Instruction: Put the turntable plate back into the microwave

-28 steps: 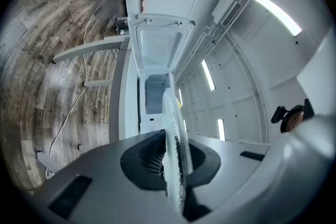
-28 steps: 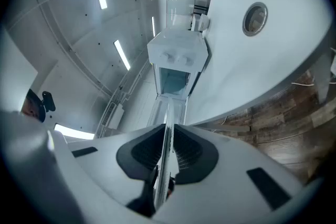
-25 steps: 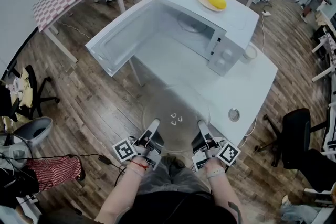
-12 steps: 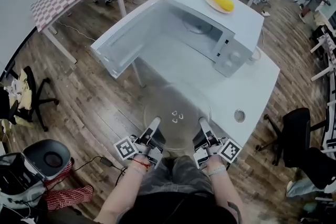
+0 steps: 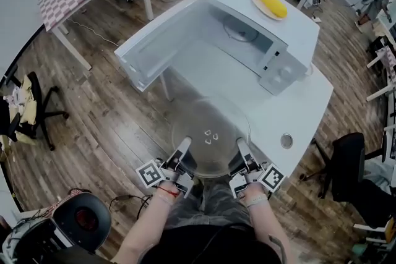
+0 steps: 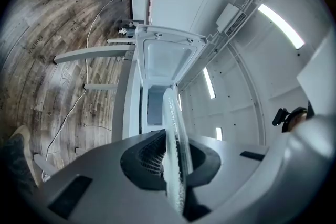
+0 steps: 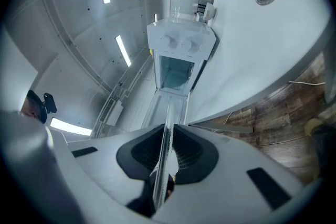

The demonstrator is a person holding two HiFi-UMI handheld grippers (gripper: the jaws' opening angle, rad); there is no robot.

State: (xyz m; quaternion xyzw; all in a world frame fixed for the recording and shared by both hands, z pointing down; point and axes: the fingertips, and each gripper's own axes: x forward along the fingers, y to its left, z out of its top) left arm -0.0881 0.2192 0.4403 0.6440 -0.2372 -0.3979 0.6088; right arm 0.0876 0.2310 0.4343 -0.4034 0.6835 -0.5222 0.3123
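Two tools share one load. Left tool clamped on the near-left rim of the glass plate, right tool clamped on the near-right rim. Confirmed in both gripper views: jaws pinched onto the thin glass edge, nothing else between them.

Plate held roughly flat at lower centre of the head view, over the near corner of the white table. Cannot tell from that view whether lifted clear or grazing the tabletop. Well apart from the microwave, up and to the right of centre. Door swung fully open toward the left of the frame, cavity facing the plate, with a ring lying on its floor. Yellow food on a dish atop the microwave, and a small round fitting in the table at the right, neither in the way.

Step in hand, judged from this: carrying the plate toward the opening, not yet at the mouth. Next move calls for:
- moving forward, up the frame, with both grips firm and the glass level;
- squaring up to the cavity and staying off the open door at left and the control panel at right;
- sliding in and lowering so the middle of the plate lands centred over the ring;
- letting go only once it sits flat.
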